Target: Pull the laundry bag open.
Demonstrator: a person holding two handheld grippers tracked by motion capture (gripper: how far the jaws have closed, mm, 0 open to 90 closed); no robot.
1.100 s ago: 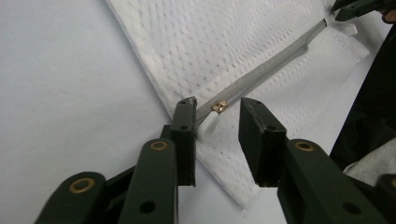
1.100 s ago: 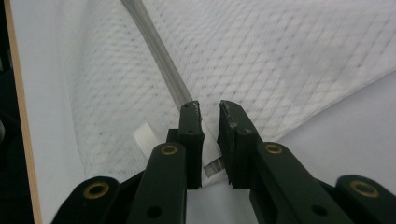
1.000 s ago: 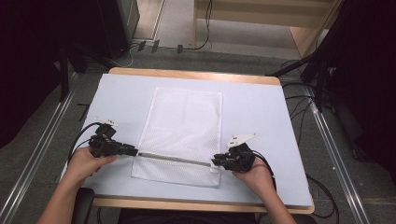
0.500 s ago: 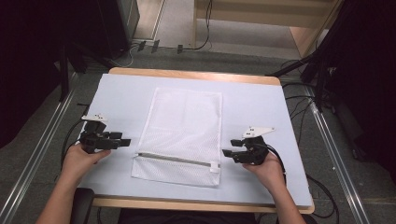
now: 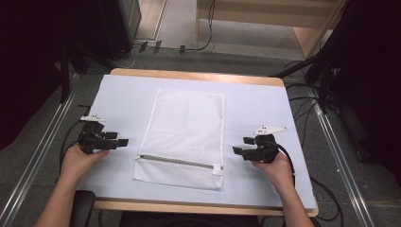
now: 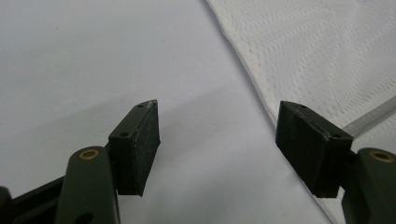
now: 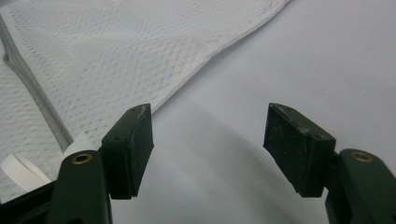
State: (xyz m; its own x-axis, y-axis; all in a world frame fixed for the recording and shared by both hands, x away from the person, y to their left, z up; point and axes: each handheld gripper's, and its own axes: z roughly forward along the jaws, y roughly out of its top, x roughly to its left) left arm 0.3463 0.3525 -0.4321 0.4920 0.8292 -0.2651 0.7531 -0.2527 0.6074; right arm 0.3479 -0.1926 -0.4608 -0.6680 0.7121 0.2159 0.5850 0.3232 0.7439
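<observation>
A white mesh bag lies flat in the middle of the pale table, its grey zipper running across near the front end. Left of the bag, my left gripper rests on the table, apart from the cloth. Its jaws have just been opening and stand open with nothing between them, and the bag's edge lies beyond the right jaw. My right gripper sits right of the bag, its jaws also just opened and empty. The mesh and zipper lie off to its left.
A white tab sticks out at the zipper's right end. Cables trail over the floor at the right. Metal rails run along both sides of the table. A wooden unit stands behind.
A second ago both grippers were at the ends of the bag's zipper. Both have let go, opened, and drawn outward to the bare table on either side. The bag lies flat.
</observation>
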